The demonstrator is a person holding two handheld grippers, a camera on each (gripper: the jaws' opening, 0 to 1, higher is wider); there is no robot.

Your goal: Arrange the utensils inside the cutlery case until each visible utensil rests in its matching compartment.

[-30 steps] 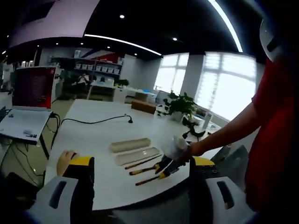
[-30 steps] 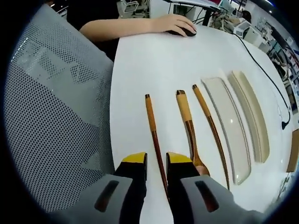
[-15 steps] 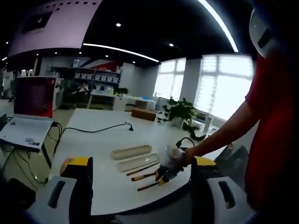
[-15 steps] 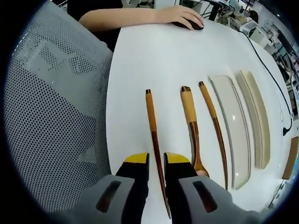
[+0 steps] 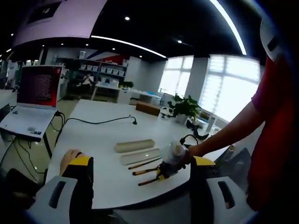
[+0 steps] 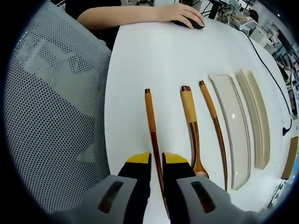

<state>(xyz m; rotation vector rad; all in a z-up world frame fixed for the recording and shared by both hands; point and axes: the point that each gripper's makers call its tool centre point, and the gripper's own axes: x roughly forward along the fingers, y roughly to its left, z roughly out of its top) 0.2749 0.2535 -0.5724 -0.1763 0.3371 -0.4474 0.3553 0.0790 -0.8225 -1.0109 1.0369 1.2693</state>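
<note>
No legible text, label, brand, number or sign. The laptop screen point(image 5: 39, 86), at the far left of the left gripper view, carries rows of lines too blurred to read. The overhead panel point(image 5: 60, 18) bears a dark mark, likewise too small to read.

We see a white table point(image 5: 93, 135) — three wooden utensils point(image 5: 145, 170) beside a cutlery case point(image 5: 134, 145), right gripper point(image 5: 164, 171) over them.
</note>
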